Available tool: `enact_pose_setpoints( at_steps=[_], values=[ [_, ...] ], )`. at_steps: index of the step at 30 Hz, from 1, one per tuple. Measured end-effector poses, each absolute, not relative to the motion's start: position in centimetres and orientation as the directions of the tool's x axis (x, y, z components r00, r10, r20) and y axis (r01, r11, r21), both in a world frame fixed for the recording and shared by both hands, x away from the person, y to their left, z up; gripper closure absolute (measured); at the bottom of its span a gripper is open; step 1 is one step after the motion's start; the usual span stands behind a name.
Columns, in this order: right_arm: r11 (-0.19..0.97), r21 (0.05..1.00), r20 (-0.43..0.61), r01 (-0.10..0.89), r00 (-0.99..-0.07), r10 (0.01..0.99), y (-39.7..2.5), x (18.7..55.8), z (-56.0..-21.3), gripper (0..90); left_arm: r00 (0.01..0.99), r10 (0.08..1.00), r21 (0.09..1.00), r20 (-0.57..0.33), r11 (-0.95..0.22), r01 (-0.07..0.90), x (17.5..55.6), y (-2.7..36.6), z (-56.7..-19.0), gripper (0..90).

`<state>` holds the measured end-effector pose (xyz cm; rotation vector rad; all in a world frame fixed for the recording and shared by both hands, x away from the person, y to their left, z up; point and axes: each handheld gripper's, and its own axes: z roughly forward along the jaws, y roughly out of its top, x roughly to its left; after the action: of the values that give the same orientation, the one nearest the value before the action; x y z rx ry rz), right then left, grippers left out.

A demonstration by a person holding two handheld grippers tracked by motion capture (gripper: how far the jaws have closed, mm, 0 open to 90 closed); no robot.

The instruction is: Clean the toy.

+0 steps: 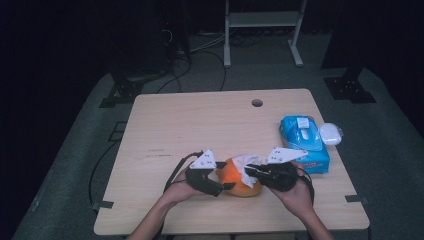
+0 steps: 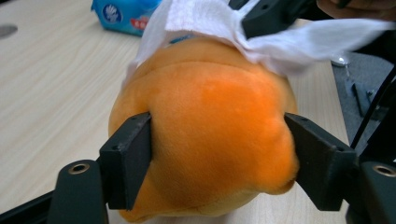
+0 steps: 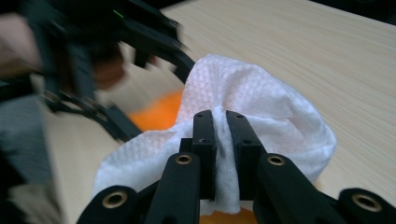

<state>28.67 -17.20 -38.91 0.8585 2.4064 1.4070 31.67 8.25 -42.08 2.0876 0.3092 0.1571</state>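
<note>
An orange plush toy [image 1: 239,181] lies on the wooden table [image 1: 200,125] near the front edge. My left gripper [image 1: 226,186] is shut on the plush toy [image 2: 210,130], its jaws pressing into both sides. A white wet wipe [image 1: 246,164] is draped over the top of the toy. My right gripper [image 1: 250,171] is shut on the wipe [image 3: 261,107], which bunches between the two jaws, with the orange toy [image 3: 159,112] showing under it. The wipe [image 2: 261,32] spreads across the toy's far side in the left gripper view.
A blue pack of wet wipes [image 1: 304,142] lies at the right of the table, with a small white case [image 1: 330,133] beside it at the edge. A round cable hole [image 1: 257,103] sits near the far edge. The left half of the table is bare wood.
</note>
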Motion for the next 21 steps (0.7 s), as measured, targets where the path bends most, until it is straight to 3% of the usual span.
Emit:
enact_pose_setpoints(
  at_steps=[5,9,10,13,15,19,21],
  values=[
    [0.405,0.854,0.061,0.327,-0.836,0.545,-15.3,27.9,-38.4,82.2,0.964,0.262,0.852,0.035,-0.512,0.109,31.2,8.0,-42.0,27.1],
    [0.404,0.84,0.045,0.362,-0.789,0.613,-16.9,29.1,-38.9,82.2,0.967,0.256,0.847,0.018,-0.517,0.121,31.5,8.5,-42.4,26.0],
    [0.377,0.828,0.097,0.416,-0.768,0.633,-18.2,29.8,-39.7,82.3,0.967,0.255,0.845,-0.026,-0.511,0.158,31.9,8.7,-42.4,20.9],
    [0.361,0.823,0.124,0.437,-0.761,0.637,-18.6,29.9,-40.3,82.3,0.965,0.252,0.86,-0.069,-0.475,0.186,32.1,8.9,-42.0,13.7],
    [0.368,0.827,0.127,0.424,-0.78,0.613,-18.1,29.6,-40.2,82.2,0.962,0.256,0.881,-0.094,-0.428,0.2,32.2,8.8,-41.6,13.9],
    [0.39,0.832,0.108,0.394,-0.805,0.583,-16.7,29.0,-40.1,82.2,0.964,0.265,0.854,-0.029,-0.495,0.162,31.8,8.3,-42.3,19.1],
    [0.406,0.829,0.091,0.386,-0.808,0.582,-16.4,29.0,-40.0,82.2,0.96,0.278,0.849,-0.041,-0.497,0.18,32.0,8.6,-42.7,22.5]
  ],
)
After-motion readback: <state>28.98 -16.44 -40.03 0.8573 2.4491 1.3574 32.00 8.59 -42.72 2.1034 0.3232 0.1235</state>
